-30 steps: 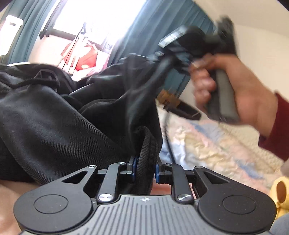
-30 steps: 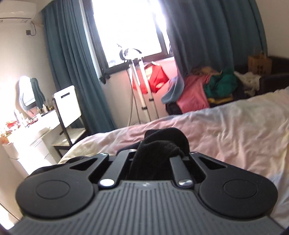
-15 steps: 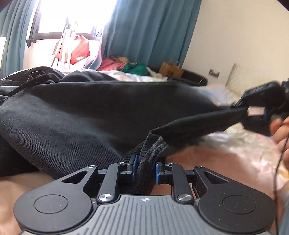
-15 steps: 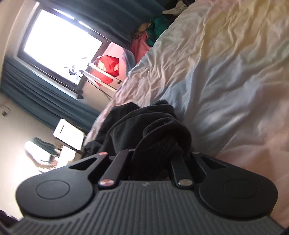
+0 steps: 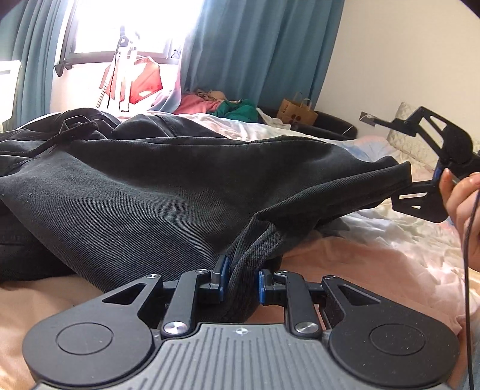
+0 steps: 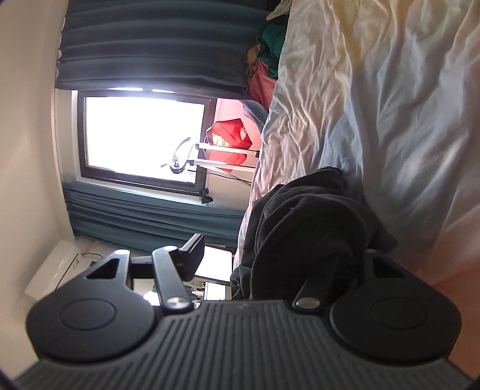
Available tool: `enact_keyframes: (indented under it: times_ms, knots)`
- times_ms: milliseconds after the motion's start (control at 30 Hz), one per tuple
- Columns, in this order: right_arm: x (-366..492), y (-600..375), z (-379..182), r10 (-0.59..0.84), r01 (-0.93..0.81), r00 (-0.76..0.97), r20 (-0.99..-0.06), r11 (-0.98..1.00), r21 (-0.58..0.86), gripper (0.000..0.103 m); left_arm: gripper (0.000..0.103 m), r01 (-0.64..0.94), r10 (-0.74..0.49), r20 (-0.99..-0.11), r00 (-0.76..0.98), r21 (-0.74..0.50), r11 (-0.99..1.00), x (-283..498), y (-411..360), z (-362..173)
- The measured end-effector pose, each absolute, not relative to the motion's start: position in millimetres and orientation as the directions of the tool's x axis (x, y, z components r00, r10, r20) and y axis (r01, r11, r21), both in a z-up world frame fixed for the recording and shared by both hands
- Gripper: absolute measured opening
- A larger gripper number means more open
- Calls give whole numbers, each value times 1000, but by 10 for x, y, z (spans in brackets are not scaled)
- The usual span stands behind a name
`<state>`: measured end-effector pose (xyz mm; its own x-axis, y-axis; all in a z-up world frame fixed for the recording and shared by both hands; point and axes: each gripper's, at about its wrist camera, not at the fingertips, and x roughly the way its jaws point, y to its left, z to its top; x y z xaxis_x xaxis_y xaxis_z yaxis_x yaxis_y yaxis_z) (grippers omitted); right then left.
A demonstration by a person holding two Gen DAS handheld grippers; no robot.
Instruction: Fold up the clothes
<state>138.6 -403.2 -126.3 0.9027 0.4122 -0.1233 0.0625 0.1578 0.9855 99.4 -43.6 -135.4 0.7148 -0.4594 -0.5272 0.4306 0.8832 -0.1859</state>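
Your left gripper pinches a bunched hem of the black garment between its blue pads; the jaws stand narrow, pressed on the cloth. The garment lies spread across the bed, filling the left and middle of the left wrist view, with a drawstring on its far left part.

Your right gripper sits at the right edge of that view, rolled onto its side. Its jaws are opening: one finger stands up clear of the cloth, the other lies under the garment's right corner, which still rests on it. In the right wrist view the spread shows plainly: the left finger is apart from the cloth, and the dark fabric drapes over the right finger. Your hand holds the right gripper's handle.

Far behind, curtains flank a bright window, and a paper bag stands past the bed.
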Motion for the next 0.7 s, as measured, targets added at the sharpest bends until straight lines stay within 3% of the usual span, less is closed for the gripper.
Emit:
enact_keyframes:
  times_ms: [300,500,600,700]
  knots:
    - [1628,-4151,-1872,344,267,907,-244,-20,963,61,20,436,-465,-527,711,-188,880,998,-445,-1365]
    - [1764,-4404,-1565,238,126,962,-131,39,991,62,21,474,-509,-493,706,-205,856,963,-471,-1327]
    - [1773,-4279,-924,241,-68,970,-9,311,948,63,21,492,-541,-457,706,-233,839,943,-472,-1291]
    - [1618,-3852,-264,283,-282,952,112,679,678,62,21,497,-567,-418,710,-274,823,929,-446,-1249]
